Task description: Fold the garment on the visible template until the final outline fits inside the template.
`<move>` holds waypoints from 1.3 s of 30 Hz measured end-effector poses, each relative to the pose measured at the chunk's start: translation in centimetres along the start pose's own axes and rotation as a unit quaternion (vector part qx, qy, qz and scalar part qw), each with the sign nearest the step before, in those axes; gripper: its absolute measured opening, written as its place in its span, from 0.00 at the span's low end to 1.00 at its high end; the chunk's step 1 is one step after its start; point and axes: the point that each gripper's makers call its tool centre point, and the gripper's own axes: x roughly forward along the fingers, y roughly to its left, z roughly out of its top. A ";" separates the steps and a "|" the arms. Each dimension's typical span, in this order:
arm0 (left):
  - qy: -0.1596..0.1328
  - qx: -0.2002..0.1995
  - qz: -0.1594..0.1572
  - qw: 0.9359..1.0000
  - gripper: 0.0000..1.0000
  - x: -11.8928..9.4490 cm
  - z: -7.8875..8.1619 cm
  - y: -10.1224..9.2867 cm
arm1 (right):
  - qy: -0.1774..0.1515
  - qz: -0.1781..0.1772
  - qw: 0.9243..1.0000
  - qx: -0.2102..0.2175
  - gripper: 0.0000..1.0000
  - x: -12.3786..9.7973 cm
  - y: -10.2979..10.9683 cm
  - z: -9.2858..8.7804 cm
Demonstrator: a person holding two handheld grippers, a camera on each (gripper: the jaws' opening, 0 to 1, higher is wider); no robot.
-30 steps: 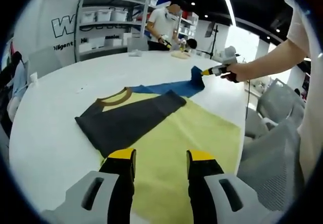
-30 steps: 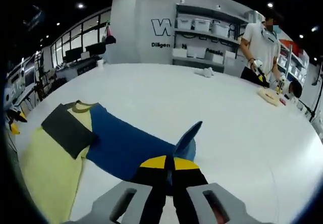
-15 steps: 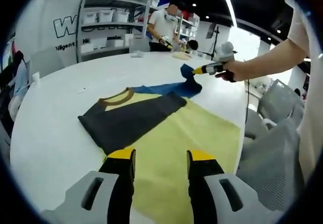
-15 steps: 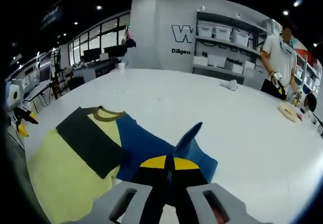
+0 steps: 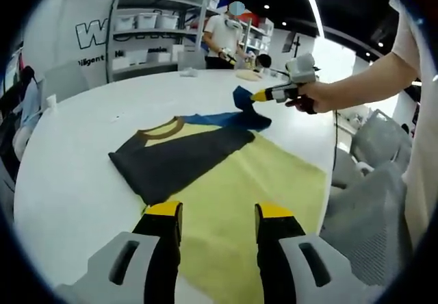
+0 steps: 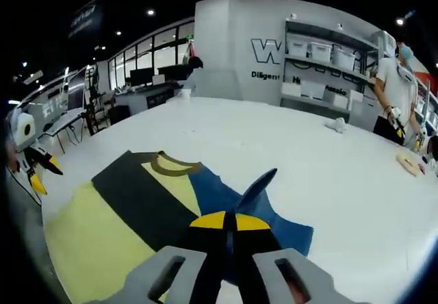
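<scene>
White desk (image 5: 82, 126) carries the garment (image 5: 185, 157), which lies flat with its dark side folded in. Right gripper (image 6: 231, 216) is clamped on the lifted blue side (image 6: 256, 187): second fold in hand; next, carry it across. Left gripper (image 5: 215, 215) hovers wide, empty.

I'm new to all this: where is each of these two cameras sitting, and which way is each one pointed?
Left gripper view: rides on the left gripper, looking across the shirt on the white table; shows its open jaws, the person's forearm and right gripper.
Right gripper view: rides on the right gripper, looking over the pinched blue sleeve; shows its shut jaws.
Shared: shirt, table, shelves.
</scene>
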 end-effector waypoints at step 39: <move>0.004 -0.011 0.014 1.000 0.41 -1.3 -1.1 0.6 | -0.034 0.133 0.989 -0.054 0.00 8.4 16.3 4.9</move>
